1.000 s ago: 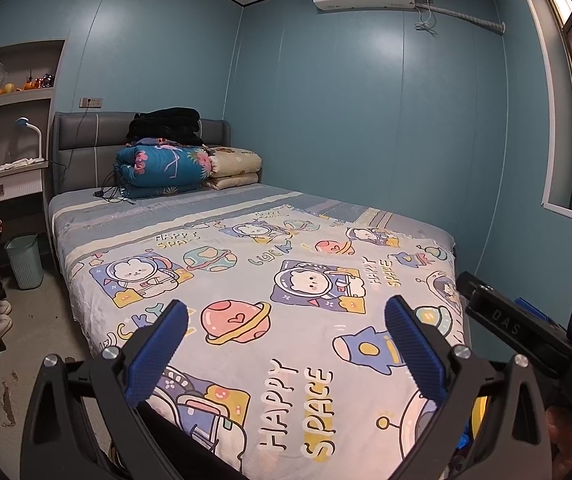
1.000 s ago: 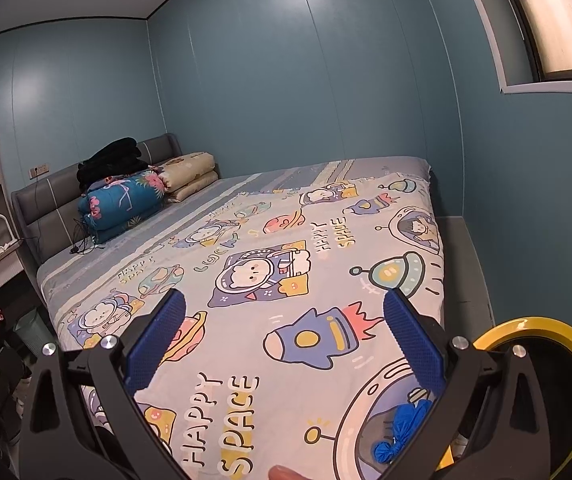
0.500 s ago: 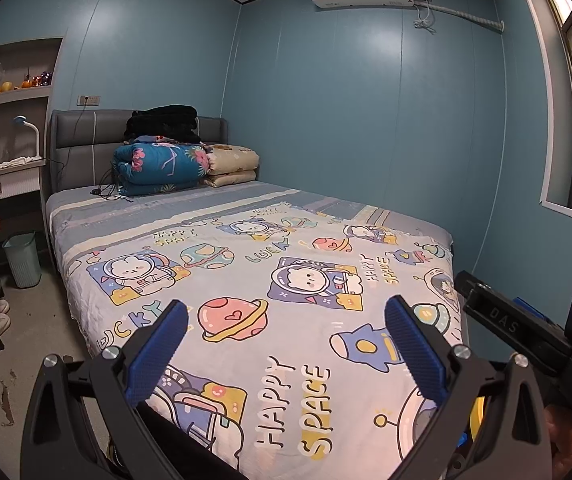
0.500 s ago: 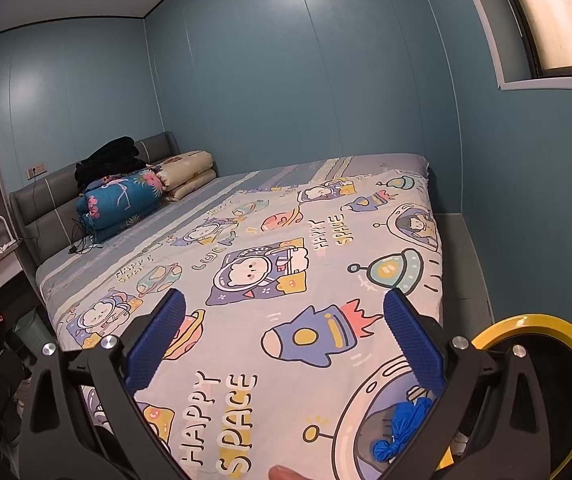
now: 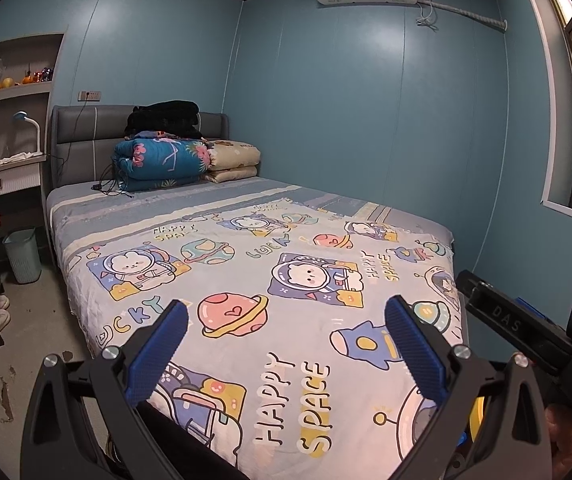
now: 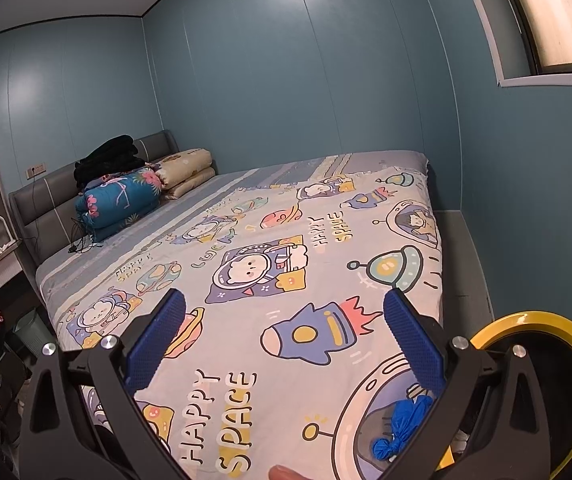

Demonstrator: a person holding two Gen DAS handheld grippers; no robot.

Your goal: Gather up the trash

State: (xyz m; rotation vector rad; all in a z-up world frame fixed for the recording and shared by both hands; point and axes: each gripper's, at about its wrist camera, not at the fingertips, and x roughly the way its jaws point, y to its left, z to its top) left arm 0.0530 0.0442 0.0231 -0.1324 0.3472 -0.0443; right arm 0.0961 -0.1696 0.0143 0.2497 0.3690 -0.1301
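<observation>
A crumpled blue wad (image 6: 400,428) lies on the near right corner of the bed (image 6: 326,240), just below my right gripper's right finger. Beside it at the bed's edge stands a yellow-rimmed bin (image 6: 558,360), also glimpsed as a yellow sliver (image 5: 477,420) in the left wrist view. My right gripper (image 6: 283,340) hovers open over the space-print sheet, nothing between its blue pads. My left gripper (image 5: 286,344) is open too, above the bed's foot (image 5: 286,380). The right gripper's black body (image 5: 526,332) shows at the right of the left wrist view.
Folded quilts (image 5: 165,160) and black clothes are piled at the headboard. A pale green waste basket (image 5: 23,254) stands on the floor left of the bed, near shoes and a shelf unit (image 5: 9,120). A narrow floor strip (image 6: 462,264) runs along the right wall.
Both views have drifted slightly; the bed sits a touch lower and further left in the left wrist view. Both grippers stay open and empty.
</observation>
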